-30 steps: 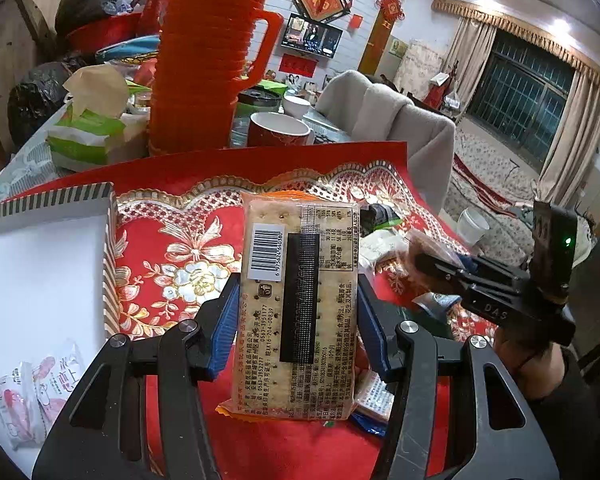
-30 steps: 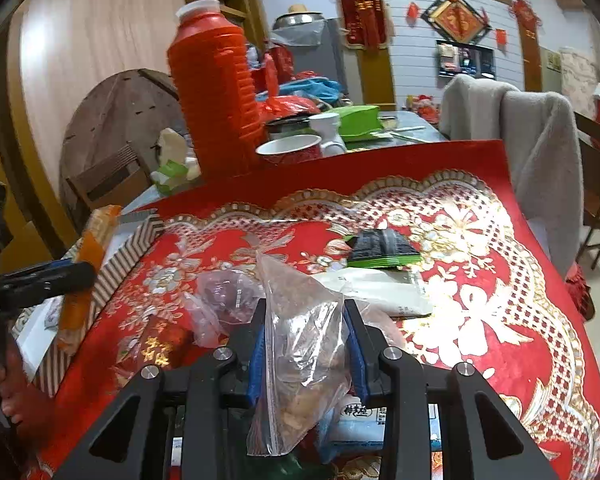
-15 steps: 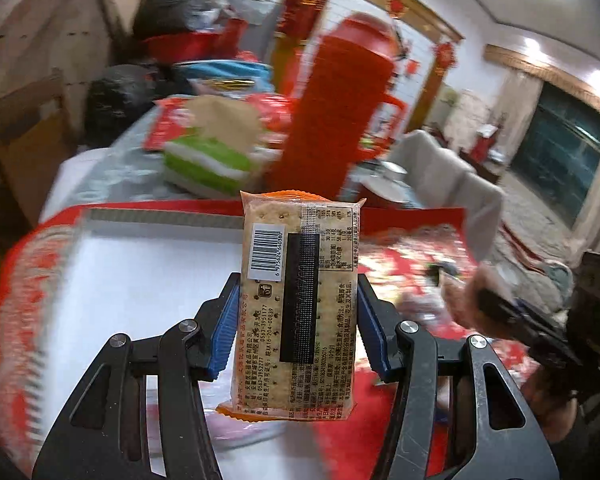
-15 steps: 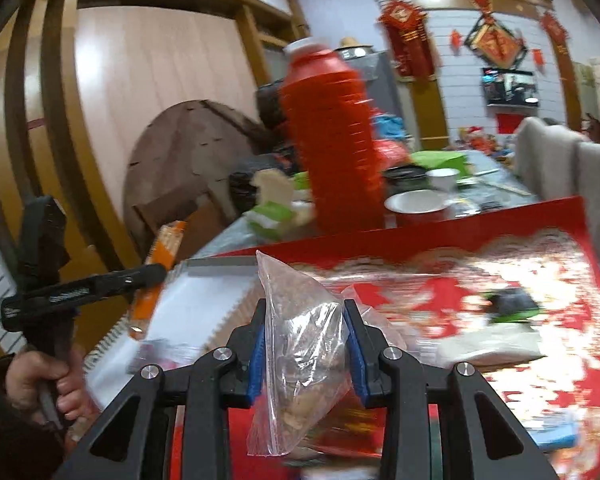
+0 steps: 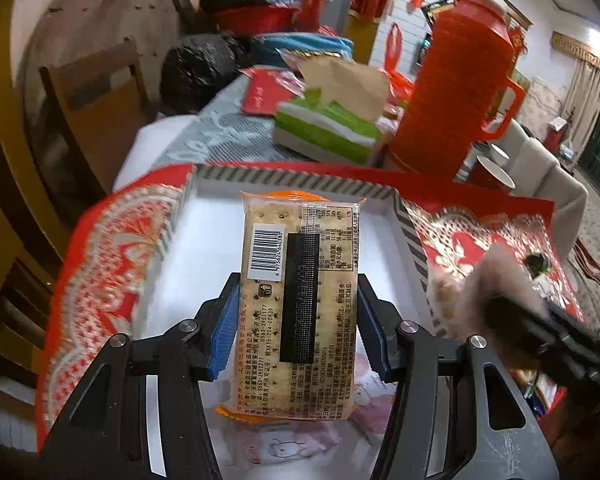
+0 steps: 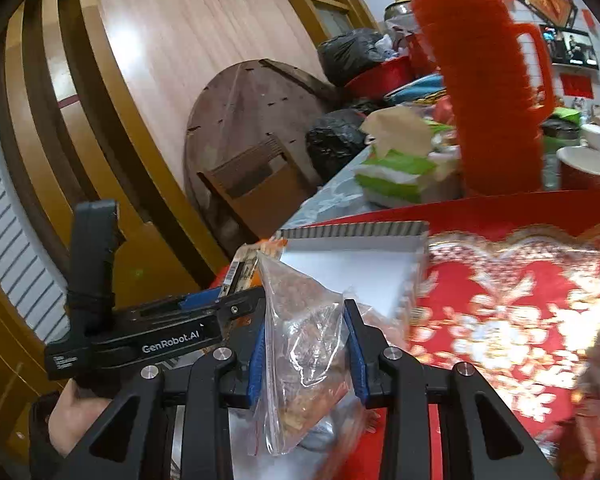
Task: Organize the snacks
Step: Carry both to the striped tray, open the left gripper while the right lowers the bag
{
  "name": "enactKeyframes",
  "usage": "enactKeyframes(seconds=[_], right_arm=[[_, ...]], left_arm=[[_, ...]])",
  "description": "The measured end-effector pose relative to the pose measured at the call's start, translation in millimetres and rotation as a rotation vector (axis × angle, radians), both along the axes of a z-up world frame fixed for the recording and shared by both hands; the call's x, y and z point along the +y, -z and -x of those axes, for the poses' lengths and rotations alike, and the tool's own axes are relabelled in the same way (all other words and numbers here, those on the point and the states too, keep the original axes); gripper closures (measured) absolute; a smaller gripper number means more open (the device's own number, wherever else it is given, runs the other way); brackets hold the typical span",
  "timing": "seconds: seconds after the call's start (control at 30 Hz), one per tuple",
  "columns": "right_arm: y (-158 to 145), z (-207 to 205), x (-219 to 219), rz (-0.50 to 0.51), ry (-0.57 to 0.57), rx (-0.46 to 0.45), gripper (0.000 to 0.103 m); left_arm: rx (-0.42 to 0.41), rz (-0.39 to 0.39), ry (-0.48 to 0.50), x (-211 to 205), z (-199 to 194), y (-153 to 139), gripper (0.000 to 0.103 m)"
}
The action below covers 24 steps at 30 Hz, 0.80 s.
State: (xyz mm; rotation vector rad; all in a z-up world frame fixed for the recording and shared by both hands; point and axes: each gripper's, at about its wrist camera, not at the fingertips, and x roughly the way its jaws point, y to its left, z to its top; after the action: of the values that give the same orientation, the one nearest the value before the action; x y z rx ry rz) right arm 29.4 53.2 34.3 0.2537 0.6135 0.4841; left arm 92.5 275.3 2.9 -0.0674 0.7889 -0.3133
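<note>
The flat pack of square crackers in clear wrap with an orange edge [image 5: 300,300] is standing upright at the centre of the left wrist frame, and the left hand-held gripper [image 5: 298,328] is clamping it by its long sides between the blue pads [image 5: 225,330]. It is hanging over the white, shallow rectangular tray with a grey striped rim [image 5: 292,182], not yet resting in it. In the right wrist view the right hand-held gripper [image 6: 306,354] is squeezing a clear plastic bag of brownish snacks [image 6: 304,344] at the middle of the frame, near the tray's lower edge; the left tool is crossing the lower left of that frame with the cracker pack edge-on.

My reading is that both snacks are being carried to the tray, so the placing step is in hand. The next move seems to call for lowering the crackers onto the bare white floor, opening the pads, and then finding room beside them for the bag, which looks floppy and may slump.

The tray is already holding at least one small white-and-pink wrapped packet [image 5: 284,446] at the bottom of the left frame, under the crackers. The tray is lying on the red and gold patterned tablecloth [image 5: 108,256] covering the table. Beyond it, toward the upper right, a tall red plastic thermos jug [image 5: 456,92] and a green-and-white tissue pack [image 5: 324,128] are standing.
</note>
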Motion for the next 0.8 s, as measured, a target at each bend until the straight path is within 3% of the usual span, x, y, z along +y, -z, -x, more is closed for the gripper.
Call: enactKeyframes(seconds=[0.3, 0.33, 0.43, 0.57, 0.67, 0.8], right_arm=[[28, -10, 17, 0.016, -0.047, 0.029, 0.068], [29, -11, 16, 0.009, -0.051, 0.027, 0.065], [30, -8, 10, -0.030, -0.062, 0.013, 0.053], [20, 1, 3, -0.055, -0.047, -0.034, 0.051], [6, 9, -10, -0.080, -0.017, -0.058, 0.048], [-19, 37, -45, -0.073, 0.045, -0.093, 0.048]], left_arm=[[0.052, -0.053, -0.063, 1, -10, 15, 0.049], [0.045, -0.059, -0.073, 2, -10, 14, 0.048], [0.048, -0.076, -0.106, 3, -12, 14, 0.028], [0.041, -0.050, -0.119, 7, -11, 11, 0.025], [-0.004, -0.009, -0.112, 7, -5, 3, 0.025], [-0.178, 0.016, -0.068, -8, 21, -21, 0.025]])
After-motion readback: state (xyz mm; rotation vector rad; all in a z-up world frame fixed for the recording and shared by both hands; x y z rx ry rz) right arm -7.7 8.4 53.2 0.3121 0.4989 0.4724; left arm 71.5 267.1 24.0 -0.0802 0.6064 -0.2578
